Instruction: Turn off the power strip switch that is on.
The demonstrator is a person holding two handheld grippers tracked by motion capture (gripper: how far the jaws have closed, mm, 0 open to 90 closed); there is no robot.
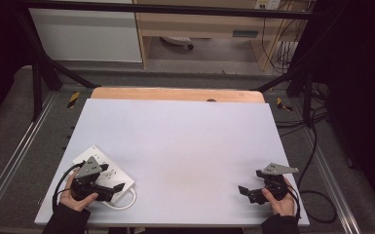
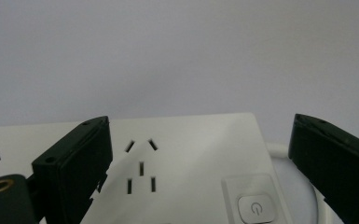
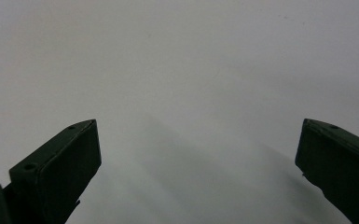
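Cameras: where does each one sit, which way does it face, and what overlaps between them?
High view: fixed above the person's side, looking forward and down on the white table; both hands, left gripper and right gripper at the bottom.
Left gripper view: rides the left gripper, looking along its open jaws at the white power strip.
Right gripper view: rides the right gripper, open jaws over bare table.
Shared: the power strip appears in the high and left gripper views.
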